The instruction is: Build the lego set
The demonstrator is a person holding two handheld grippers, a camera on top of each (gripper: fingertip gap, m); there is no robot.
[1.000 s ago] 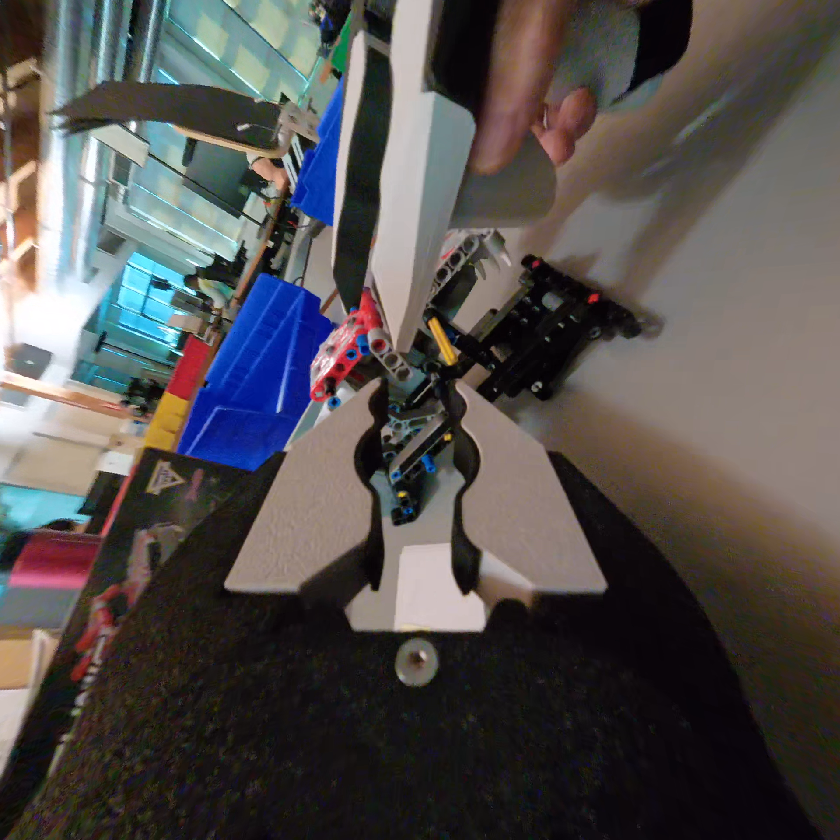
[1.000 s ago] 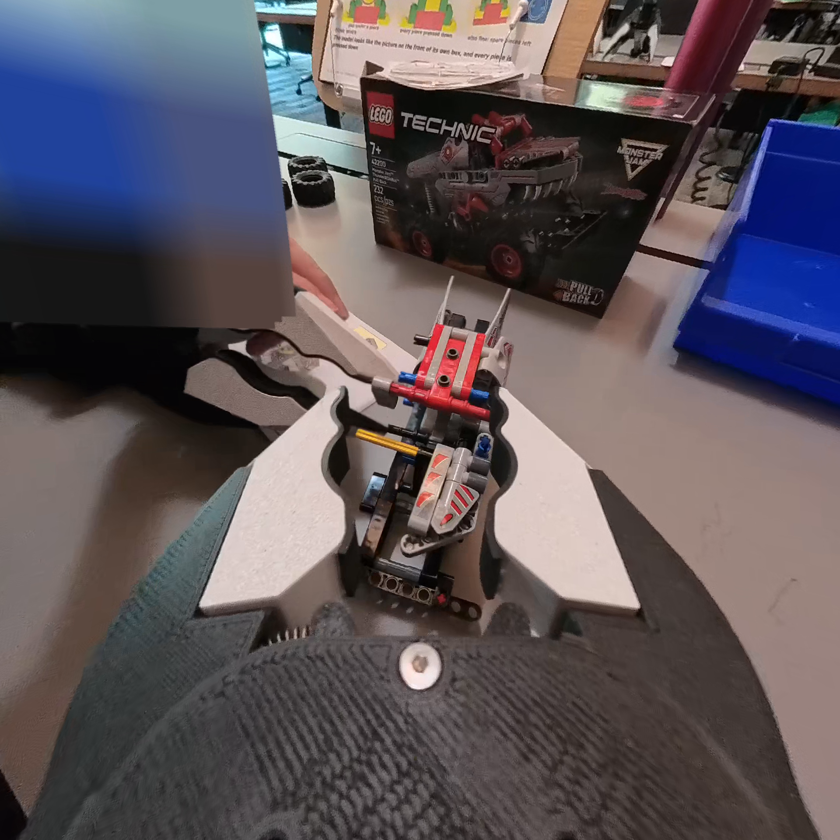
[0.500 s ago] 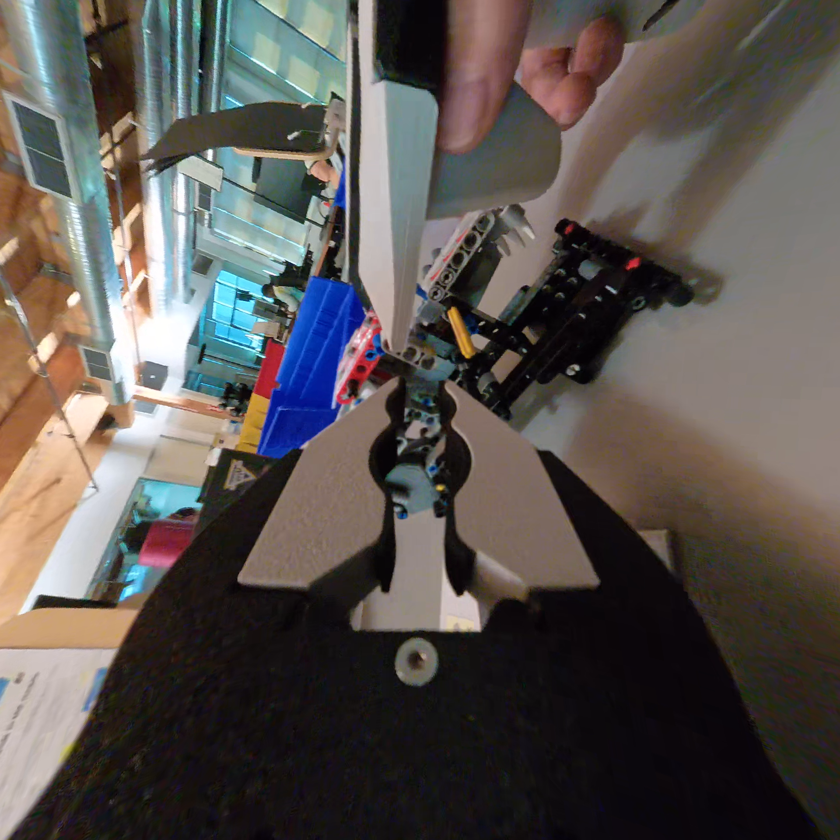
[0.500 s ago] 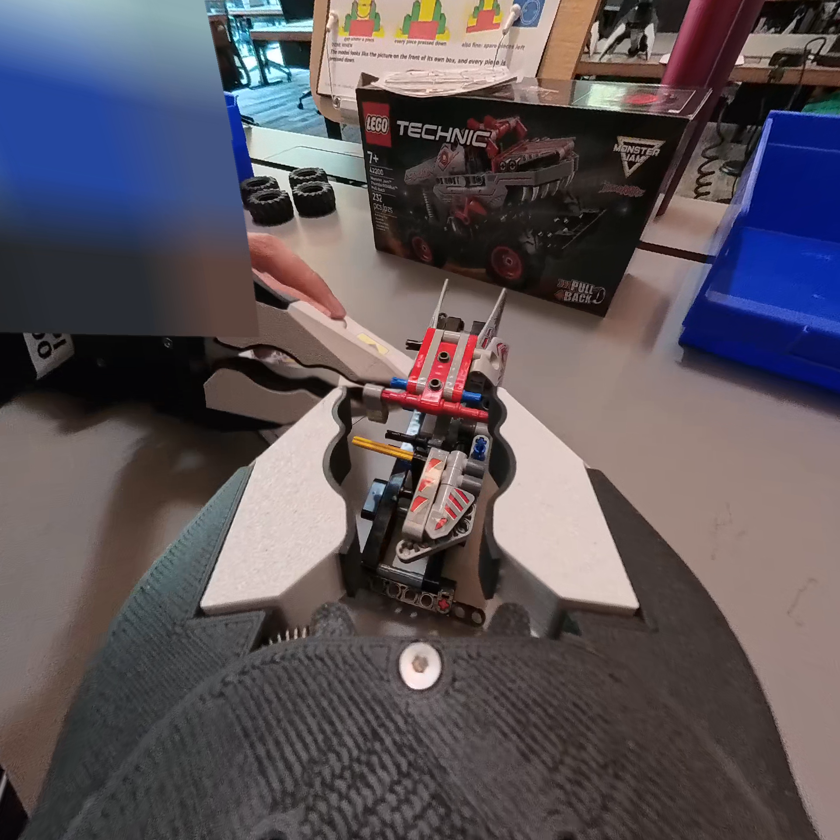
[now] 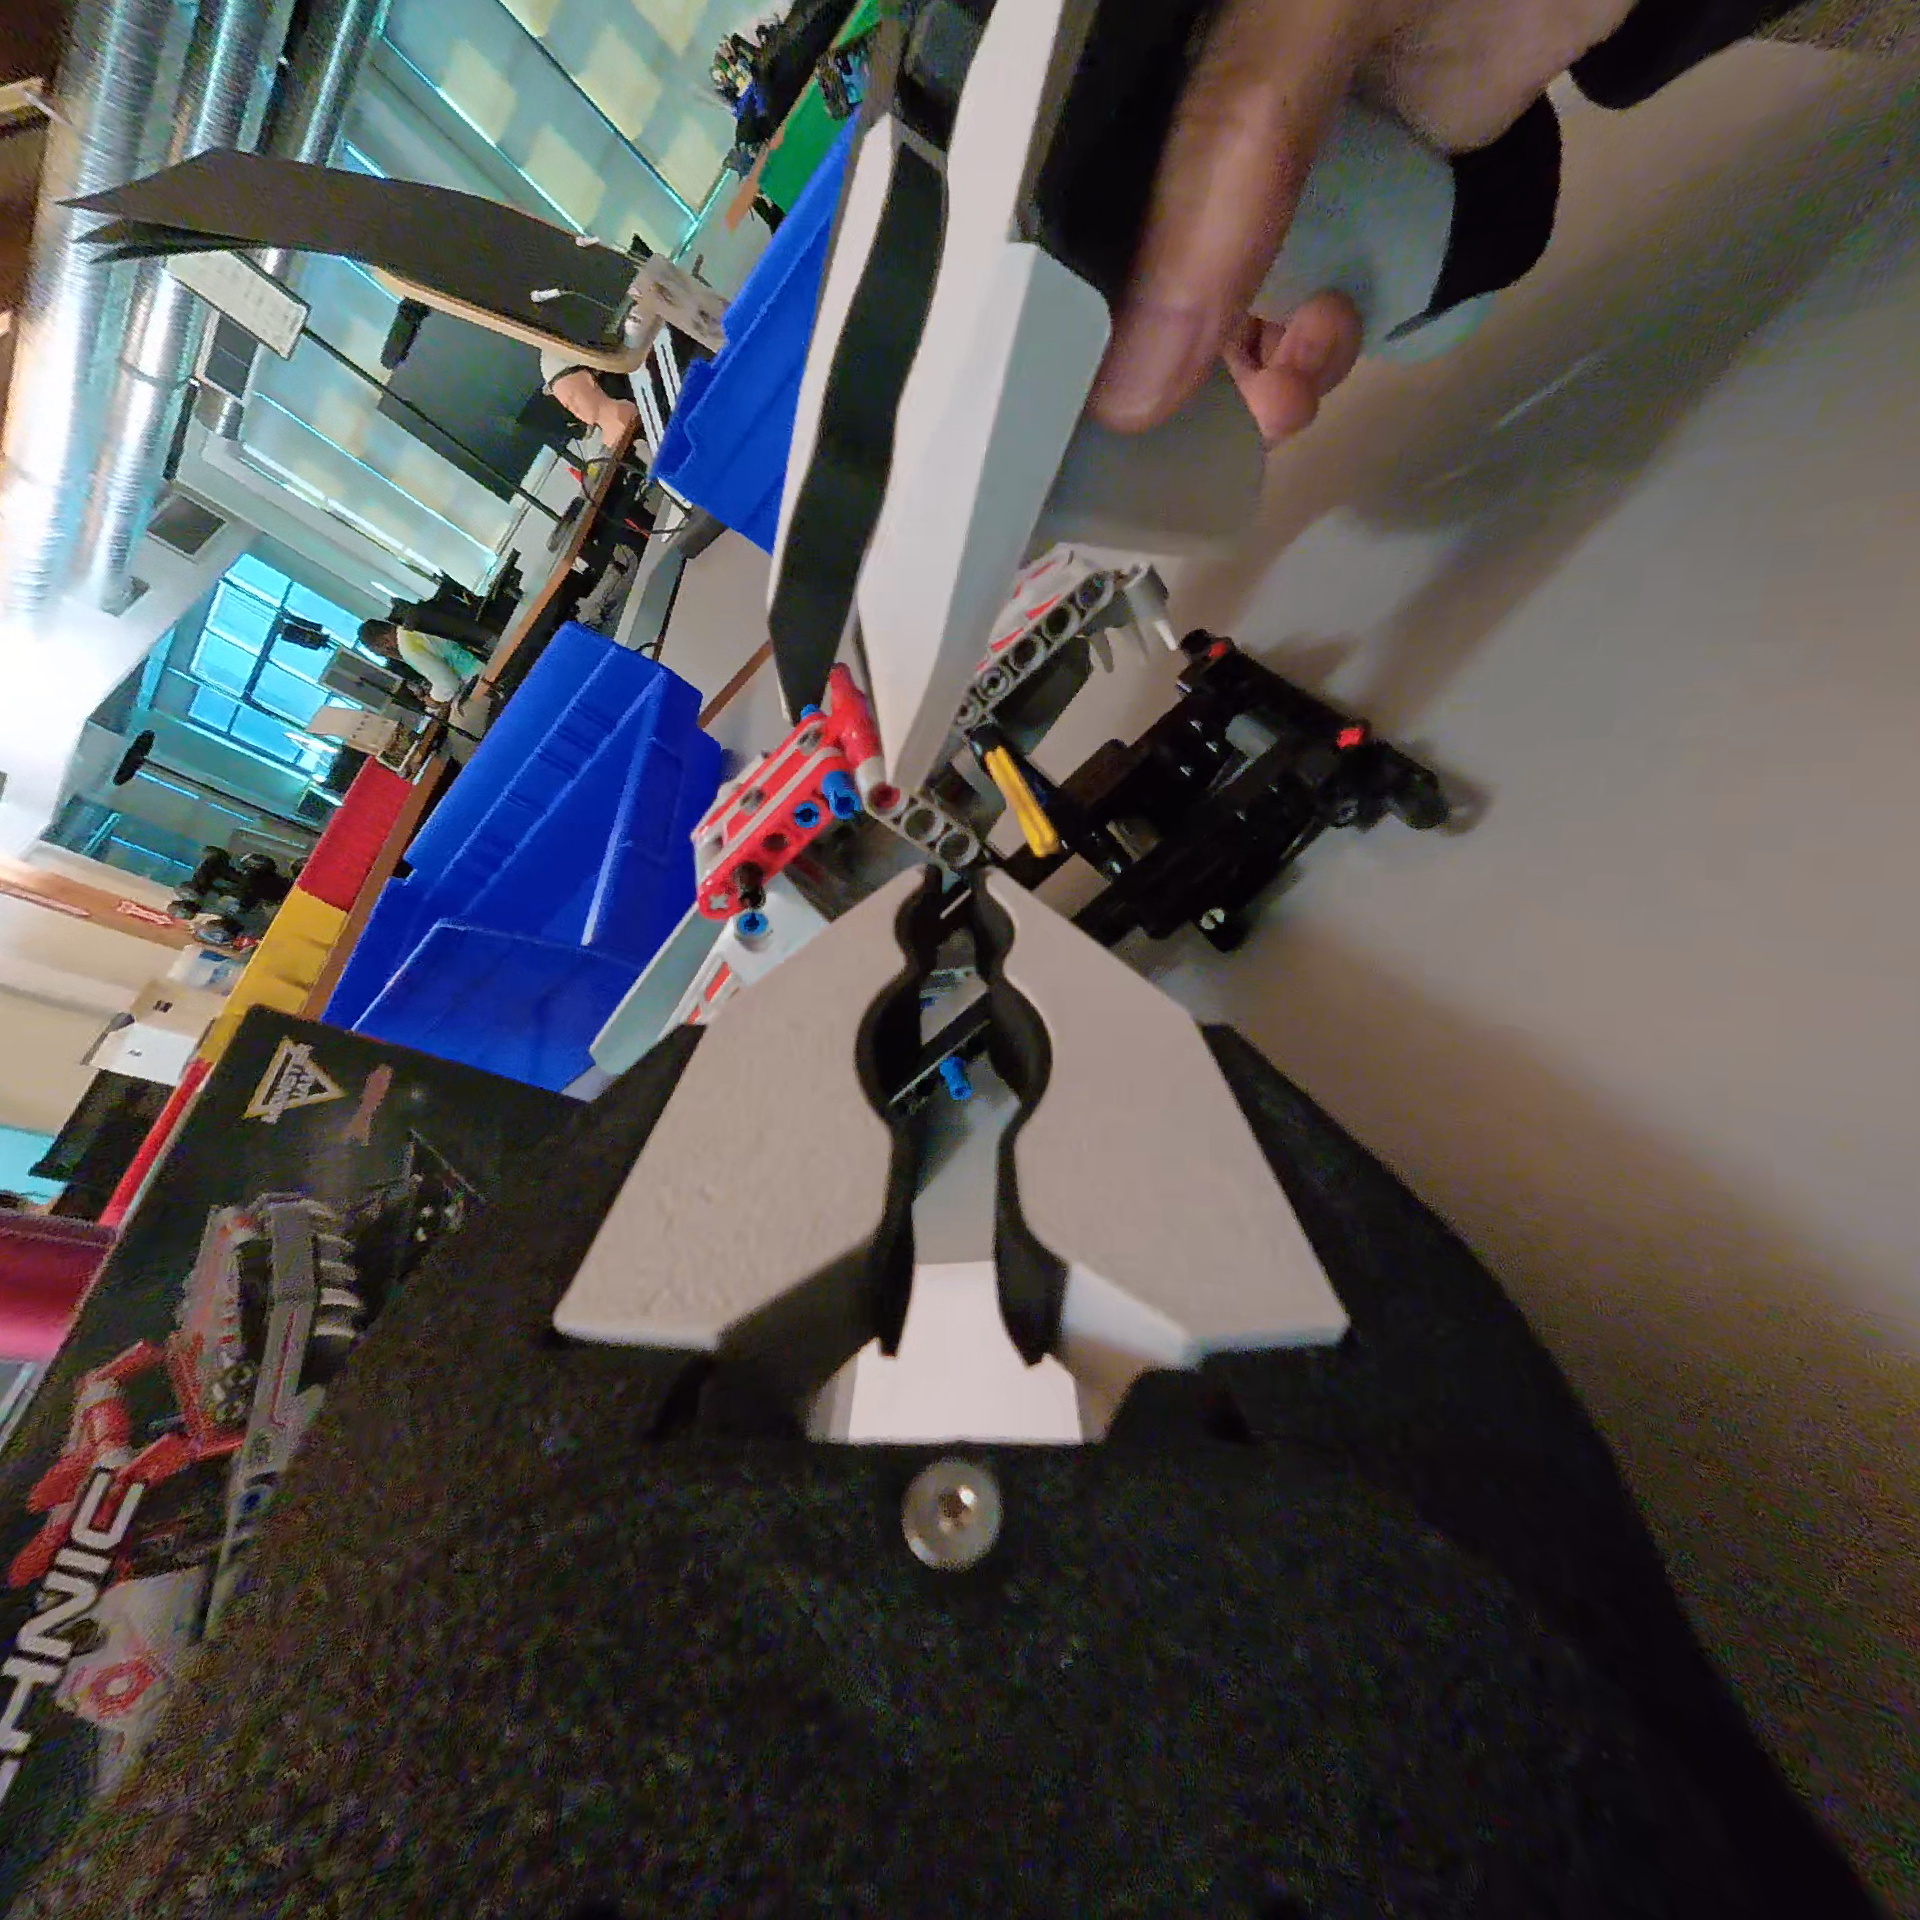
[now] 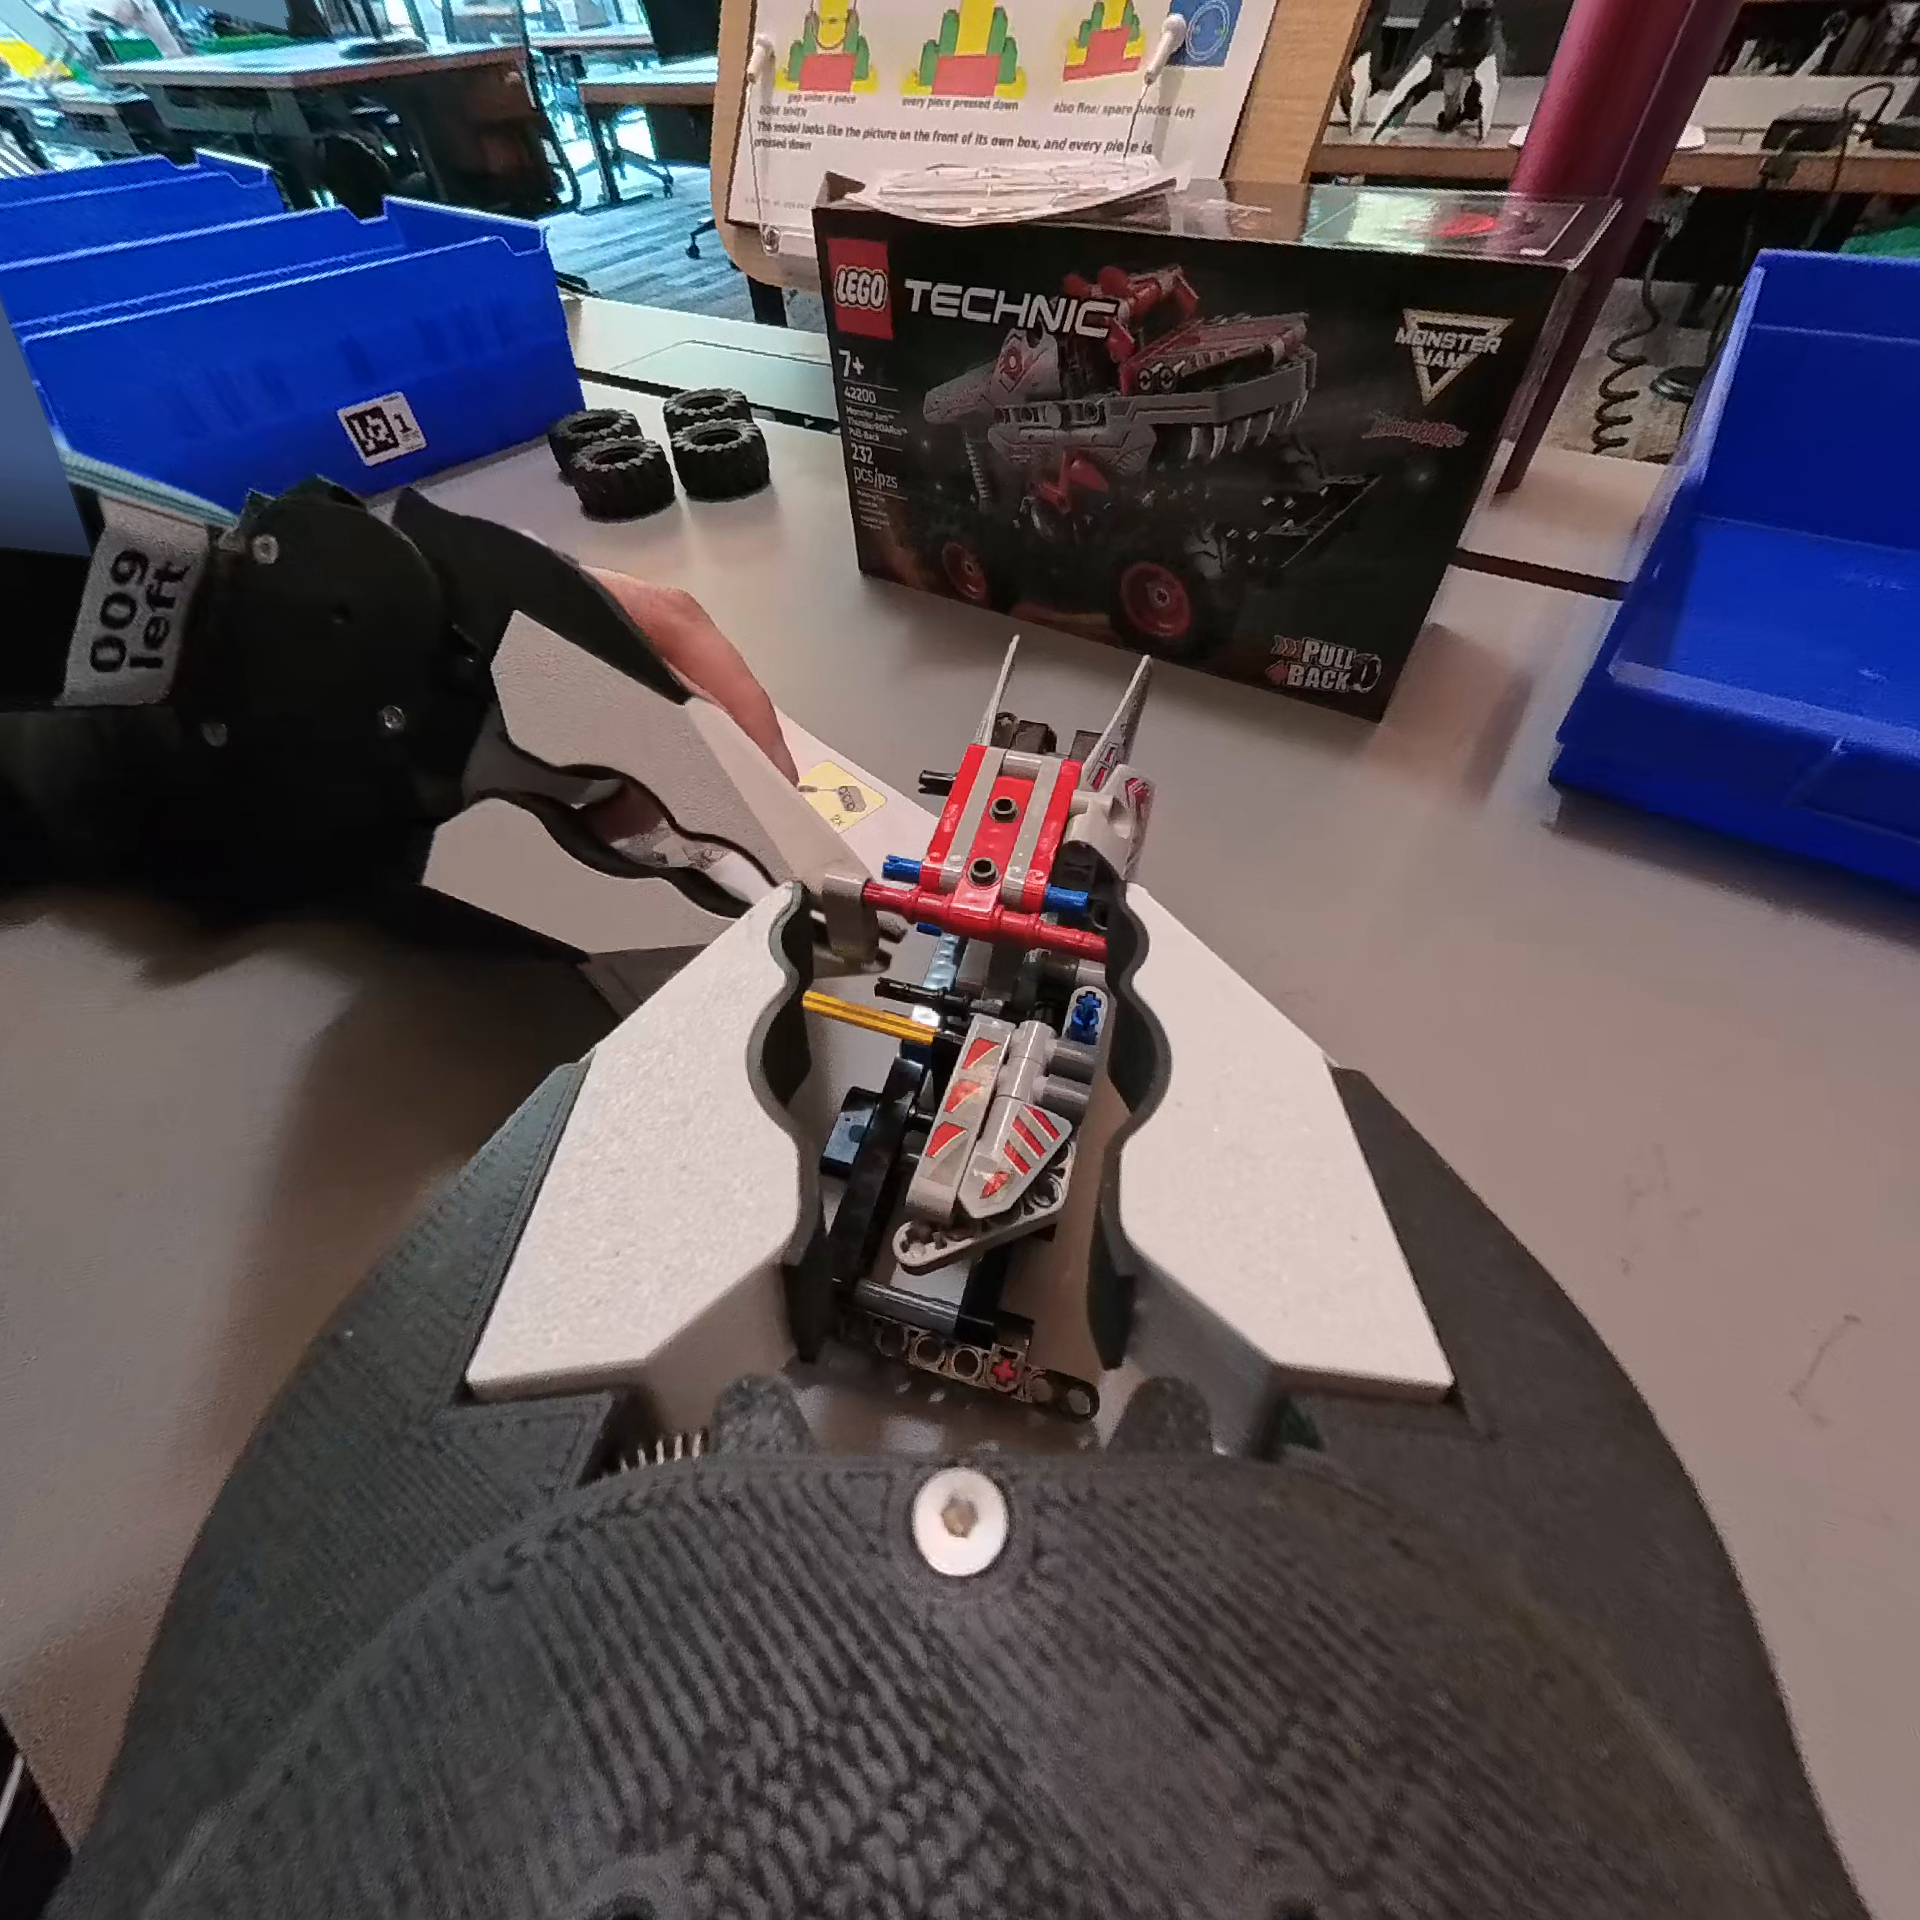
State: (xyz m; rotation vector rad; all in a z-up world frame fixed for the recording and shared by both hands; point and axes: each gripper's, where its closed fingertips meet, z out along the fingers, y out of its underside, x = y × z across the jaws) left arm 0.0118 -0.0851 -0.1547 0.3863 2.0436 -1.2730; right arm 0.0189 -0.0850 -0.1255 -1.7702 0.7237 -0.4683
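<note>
The partly built Lego truck (image 6: 987,1101), with a black frame, grey and red panels and white spikes, stands on the grey table (image 6: 1455,987). My right gripper (image 6: 956,914) is shut on it, one finger on each side. From the left, my left gripper (image 6: 821,883) reaches to a grey connector (image 6: 847,920) on the end of the truck's red axle. In the left wrist view my left gripper (image 5: 951,888) is closed to a narrow gap, its tips pinching that grey connector (image 5: 935,826). The right gripper's fingers (image 5: 935,468) come down from above onto the truck (image 5: 1226,821).
The set's black box (image 6: 1195,436) stands behind the truck and also shows in the left wrist view (image 5: 208,1299). Several black tyres (image 6: 665,447) lie at the back left. Blue bins stand at left (image 6: 281,343) and right (image 6: 1766,623). A paper sheet (image 6: 842,805) lies under the left gripper. My two grippers' fingertips are within a few centimetres of each other.
My left gripper's jaws have narrowed from a wide gap to almost shut at the grey connector. The right gripper keeps its hold on the truck, which has barely moved.
</note>
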